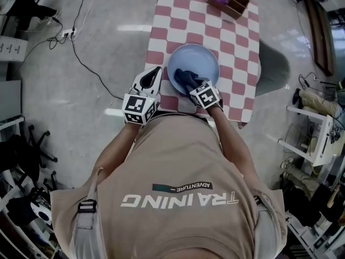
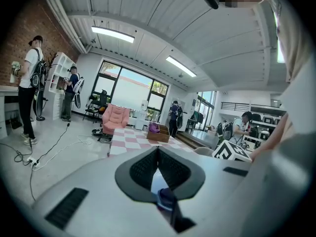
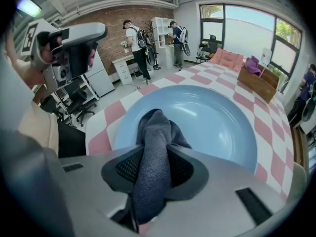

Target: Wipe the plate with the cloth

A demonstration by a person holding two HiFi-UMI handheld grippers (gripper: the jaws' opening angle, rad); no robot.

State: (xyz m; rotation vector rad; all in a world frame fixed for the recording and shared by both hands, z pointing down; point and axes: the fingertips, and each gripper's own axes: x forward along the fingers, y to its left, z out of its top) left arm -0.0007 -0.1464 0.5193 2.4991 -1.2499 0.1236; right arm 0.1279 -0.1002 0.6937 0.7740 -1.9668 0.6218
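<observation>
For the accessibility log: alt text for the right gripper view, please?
The right gripper clamps a dark blue-grey cloth over a light blue plate. The plate sits on a pink-and-white checked table with a wooden box at the far end.

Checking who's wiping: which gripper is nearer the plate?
Right. The right gripper hangs over the plate at its near edge, holding the cloth; the left gripper sits beside its left rim.

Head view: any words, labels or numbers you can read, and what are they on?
"TRAINING": large white print on the person's shirt, upside down in this view.
"ADVENTURE": small print just above it, same shirt.
White sheet at the left edge: too small to read.
Marker cubes: patterns only.
</observation>
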